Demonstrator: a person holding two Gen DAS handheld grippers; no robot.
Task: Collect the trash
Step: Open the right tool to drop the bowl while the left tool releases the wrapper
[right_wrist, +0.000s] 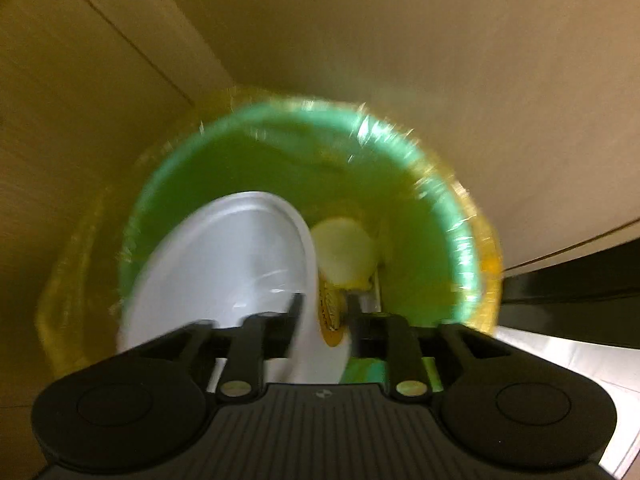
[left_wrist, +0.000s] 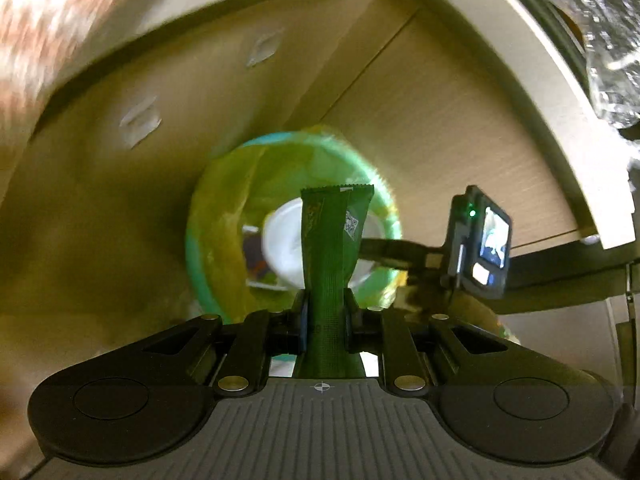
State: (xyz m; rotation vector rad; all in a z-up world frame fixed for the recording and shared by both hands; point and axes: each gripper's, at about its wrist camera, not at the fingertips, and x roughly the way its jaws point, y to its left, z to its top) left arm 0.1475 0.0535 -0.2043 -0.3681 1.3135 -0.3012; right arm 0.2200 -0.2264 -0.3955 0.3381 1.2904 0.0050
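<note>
A green trash bin (left_wrist: pixel 224 216) lined with a yellow bag stands on the floor below both grippers. My left gripper (left_wrist: pixel 325 308) is shut on a dark green snack wrapper (left_wrist: pixel 332 248) and holds it upright above the bin's mouth. My right gripper (right_wrist: pixel 322 304) hangs over the bin (right_wrist: pixel 440 216), its jaws slightly apart, and the edge of a white paper plate (right_wrist: pixel 224 264) lies between them, tilted into the bin. A pale round lid (right_wrist: pixel 344 250) and a yellow wrapper (right_wrist: pixel 330 316) lie inside. The right gripper and its camera show in the left view (left_wrist: pixel 480 240).
Beige cabinet panels (left_wrist: pixel 420 120) surround the bin. A counter edge (left_wrist: pixel 560 92) curves at upper right with crinkled clear plastic (left_wrist: pixel 608 40) on it. A dark strip and a pale floor (right_wrist: pixel 568 356) lie at the right.
</note>
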